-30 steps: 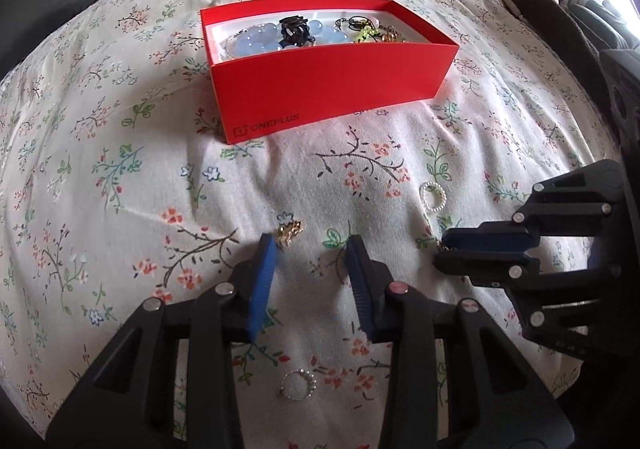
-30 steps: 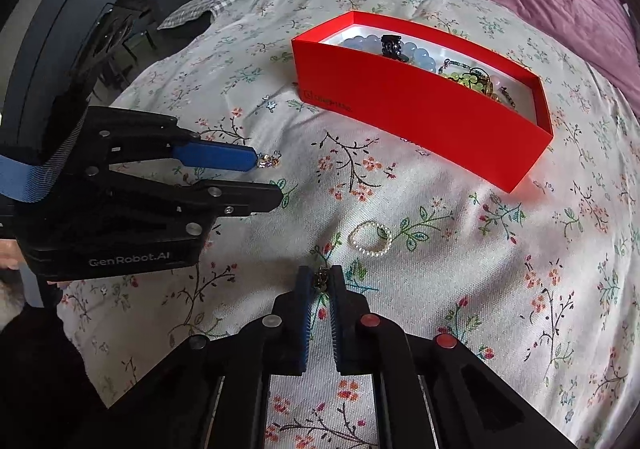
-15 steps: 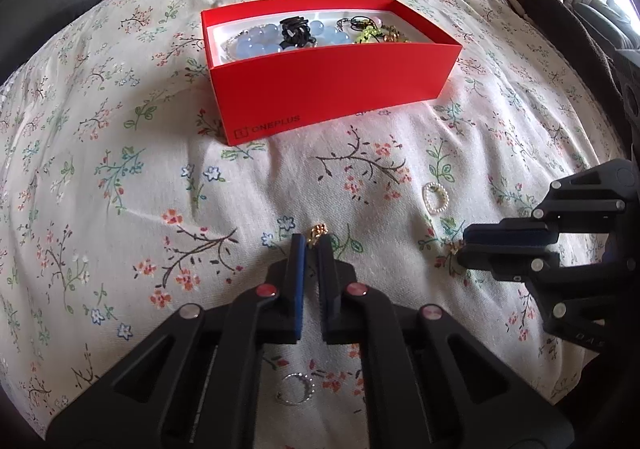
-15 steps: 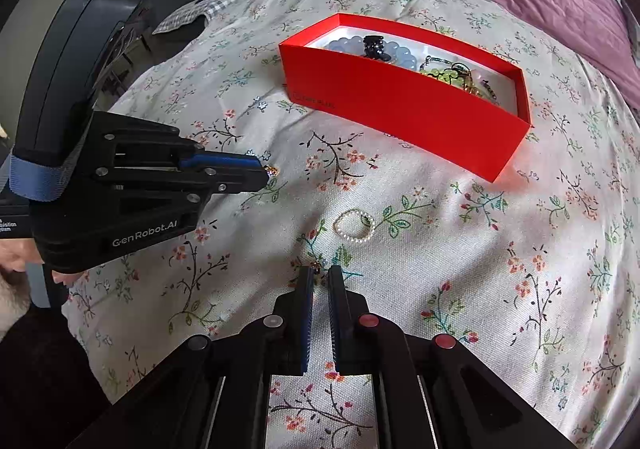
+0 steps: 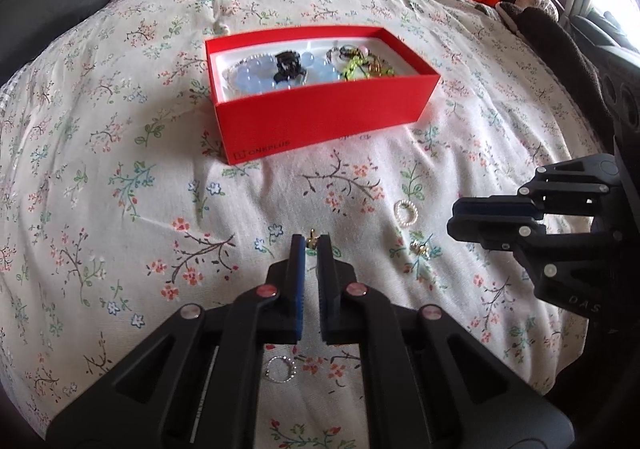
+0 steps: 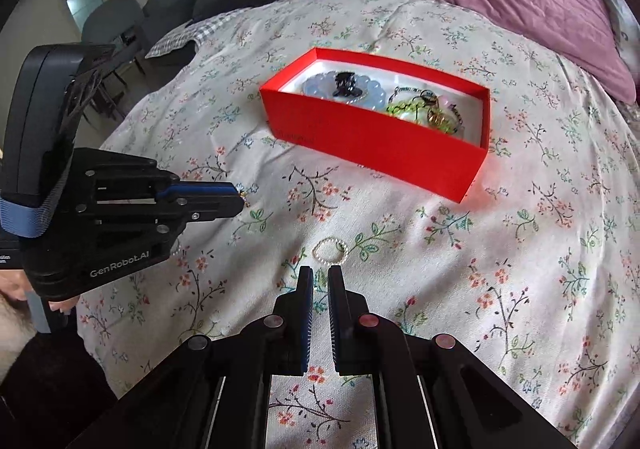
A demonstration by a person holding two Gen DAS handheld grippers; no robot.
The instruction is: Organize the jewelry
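Jewelry is being picked off the bed piece by piece. Nearest the left camera, a silver ring (image 5: 280, 369) lies on the floral bedspread (image 5: 120, 209) under the left gripper (image 5: 312, 245), whose jaws are pinched shut on a small gold earring (image 5: 312, 238) at their tips. The right gripper (image 6: 319, 277) is closed too, and nothing shows between its pads; a second gold piece (image 5: 418, 248) rests on the cover just beside it. A little further on lies a pearl ring (image 6: 329, 250). Beyond stands the red box (image 5: 320, 117), already holding a blue bead bracelet (image 5: 256, 79) and other pieces. Next, judging by this, the earring must travel over the box's near wall and be let go inside.
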